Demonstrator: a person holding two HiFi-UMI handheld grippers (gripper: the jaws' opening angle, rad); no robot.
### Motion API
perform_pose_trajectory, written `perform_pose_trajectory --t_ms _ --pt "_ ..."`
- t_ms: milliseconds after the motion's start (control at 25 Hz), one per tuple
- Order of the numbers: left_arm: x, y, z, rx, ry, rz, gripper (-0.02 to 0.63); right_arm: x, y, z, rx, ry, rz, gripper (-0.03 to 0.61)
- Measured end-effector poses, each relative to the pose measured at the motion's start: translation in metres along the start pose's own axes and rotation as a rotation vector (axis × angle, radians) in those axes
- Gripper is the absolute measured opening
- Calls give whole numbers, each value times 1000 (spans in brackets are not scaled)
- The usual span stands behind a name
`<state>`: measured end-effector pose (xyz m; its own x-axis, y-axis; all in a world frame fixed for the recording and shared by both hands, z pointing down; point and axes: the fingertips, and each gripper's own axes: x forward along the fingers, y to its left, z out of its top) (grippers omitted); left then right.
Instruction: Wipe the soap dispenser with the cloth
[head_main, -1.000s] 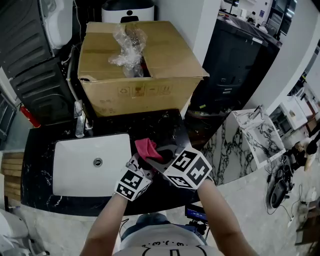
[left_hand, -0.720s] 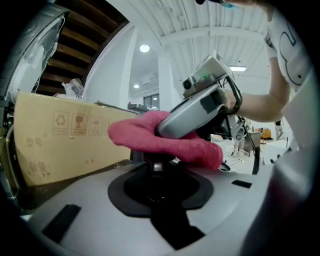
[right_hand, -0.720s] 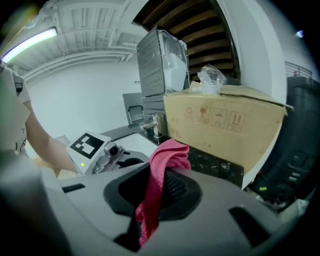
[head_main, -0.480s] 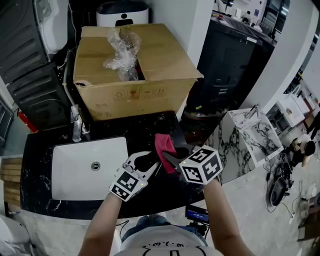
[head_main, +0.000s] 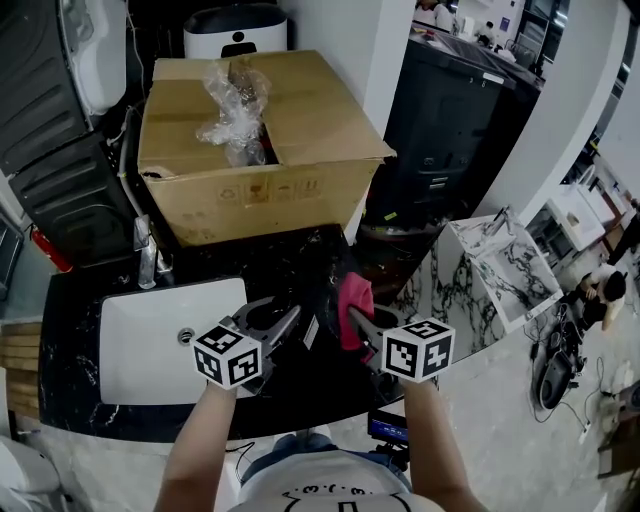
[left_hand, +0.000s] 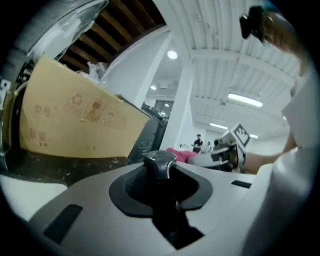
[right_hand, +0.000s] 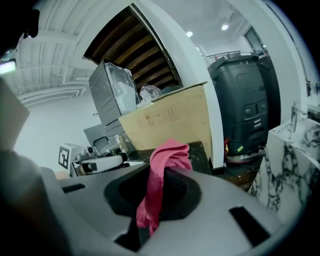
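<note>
One crumpled pink cloth (right_hand: 162, 165), dark dispenser (left_hand: 160, 162)

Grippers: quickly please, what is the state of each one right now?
Left gripper: closed, holding the soap dispenser.
Right gripper: closed, holding the pink cloth.

tabletop (head_main: 312, 256): black stone with pale speckles
sink (head_main: 135, 352): white rectangular basin sunk into the tabletop's left half, round drain (head_main: 186, 336) near its middle
faucet (head_main: 148, 262): metal, upright at the sink's back left corner
cardboard box (head_main: 255, 195): large, at the back edge, top flaps open
</note>
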<state>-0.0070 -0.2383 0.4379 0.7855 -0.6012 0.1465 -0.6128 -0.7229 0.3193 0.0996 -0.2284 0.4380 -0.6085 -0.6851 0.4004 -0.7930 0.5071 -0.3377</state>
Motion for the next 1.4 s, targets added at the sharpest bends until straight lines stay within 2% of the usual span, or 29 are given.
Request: perform_pose_trajectory --t_ms 120,240,400,560,680,840,1240,1320,1400 --pt "-9 5 33 -194 -56 -19 101 2 -2 1 42 -49 17 51" --pt "-15 6 66 -284 -93 -24 101 12 7 -6 47 -72 69 51" --pt "-20 0 100 -280 -124 -26 101 32 30 -18 -64 -52 115 51" --pt "-14 -5 109 -271 -93 -14 101 37 56 -1 -161 -159 147 51" --pt "-12 -5 112 -270 -85 0 101 34 58 3 -168 -192 132 49" --pt "-10 -4 119 -266 -96 16 101 26 65 7 -186 -212 156 49" --pt "-2 -12 142 -234 -107 20 101 -5 104 11 -257 -282 295 49" --pt "-4 -14 144 -213 -107 26 101 -3 101 9 -239 -275 289 49" --pt "-7 -19 147 -192 -105 22 101 4 89 7 -209 -263 239 49"
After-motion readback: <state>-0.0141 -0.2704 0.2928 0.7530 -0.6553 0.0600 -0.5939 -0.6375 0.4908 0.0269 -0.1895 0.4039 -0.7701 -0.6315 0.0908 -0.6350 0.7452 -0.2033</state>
